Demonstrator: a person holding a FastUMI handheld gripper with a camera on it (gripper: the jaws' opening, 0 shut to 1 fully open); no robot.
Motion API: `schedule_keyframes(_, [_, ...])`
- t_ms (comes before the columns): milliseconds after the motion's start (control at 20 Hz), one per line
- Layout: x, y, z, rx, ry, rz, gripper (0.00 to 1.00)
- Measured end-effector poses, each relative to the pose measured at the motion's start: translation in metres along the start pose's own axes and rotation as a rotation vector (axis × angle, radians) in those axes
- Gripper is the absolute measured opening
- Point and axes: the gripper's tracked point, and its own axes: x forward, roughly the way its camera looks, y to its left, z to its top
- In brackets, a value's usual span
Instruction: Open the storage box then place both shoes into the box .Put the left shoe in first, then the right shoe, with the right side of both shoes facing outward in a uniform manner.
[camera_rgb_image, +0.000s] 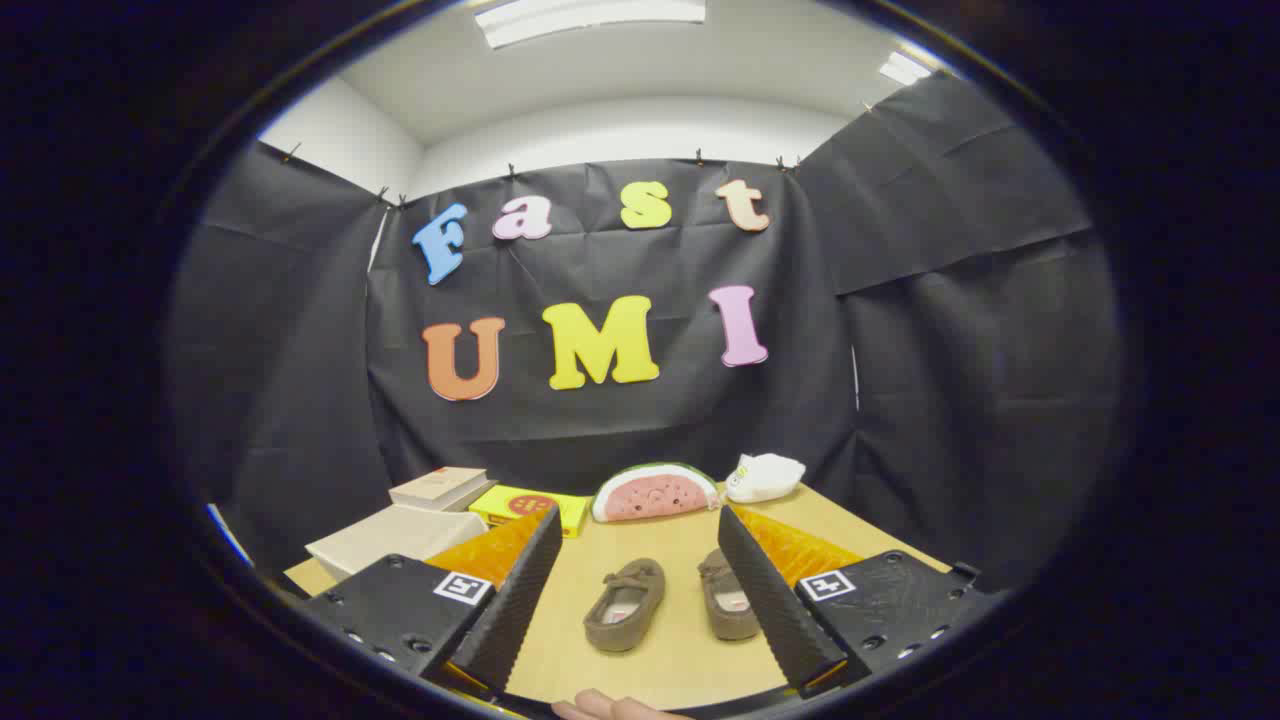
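Two brown moccasin slippers sat on the wooden table (690, 660) in the lower centre of the frame, both inside the gap between your fingers. You held the gripper (640, 600) spread wide, nothing in it. The left-hand slipper (625, 604) lay clear, toe pointing away; the right-hand slipper (727, 595) sat near it, its outer edge partly hidden behind one finger. Couldn't tell from here which was the left shoe, so check before you pick.

The beige storage box (390, 538) sat at lower left, beside that finger, lid apparently closed, so opening was not yet done. A book (440, 487) rested beyond it, then a yellow box (530, 507), a watermelon-slice plush (655, 492) and a white pouch (765, 477) along the back edge.

Handling guess: the slippers looked soft, light, suede-like, so they would squash and flop if pinched at the toe. Better to grip across the heel collar or the stiffer sole edge, side to side. A fingertip (600, 706) showed at bottom centre.
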Motion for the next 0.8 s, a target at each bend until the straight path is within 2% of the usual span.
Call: schedule_keyframes(800, [0.02, 0.0, -0.021, -0.052, 0.025, -0.008, 0.96])
